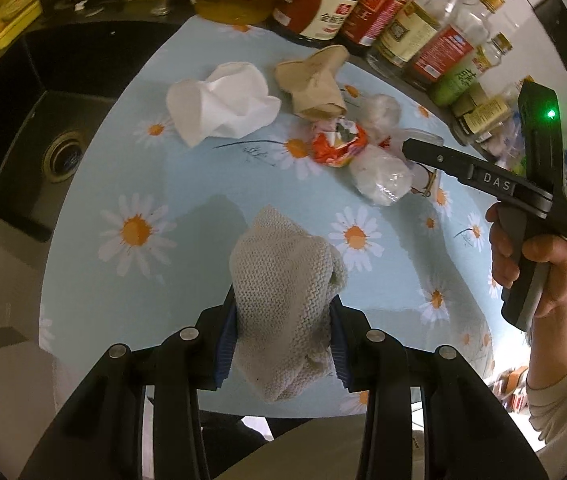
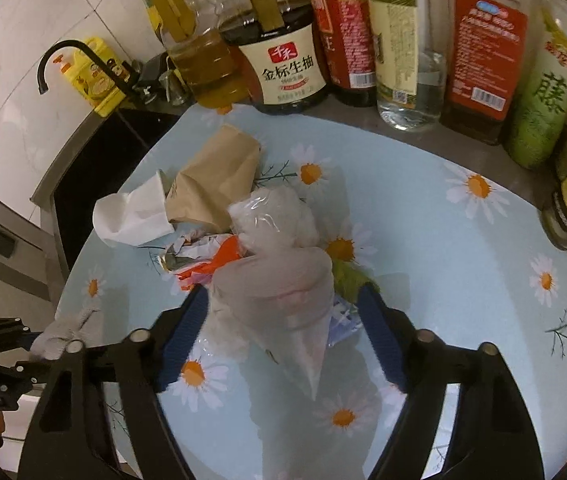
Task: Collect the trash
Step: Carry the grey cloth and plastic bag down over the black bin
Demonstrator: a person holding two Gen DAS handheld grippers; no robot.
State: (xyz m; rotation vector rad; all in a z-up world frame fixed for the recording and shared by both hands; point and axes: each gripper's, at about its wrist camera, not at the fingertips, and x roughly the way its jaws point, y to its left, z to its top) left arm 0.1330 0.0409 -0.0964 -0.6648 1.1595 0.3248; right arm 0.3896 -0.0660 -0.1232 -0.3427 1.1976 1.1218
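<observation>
Left gripper point(image 1: 281, 344) clamps a knit rag point(image 1: 283, 300) above the desk point(image 1: 123, 280). Right gripper point(image 2: 283, 336) is open, jaws straddling a clear bag point(image 2: 279, 284) at the pile's near edge. Close low on the bunched film, lift straight. Beyond: orange wrapper point(image 2: 203, 264), tissue point(image 2: 131, 216), brown paper point(image 2: 215, 184), then bottles point(image 2: 287, 68).
</observation>
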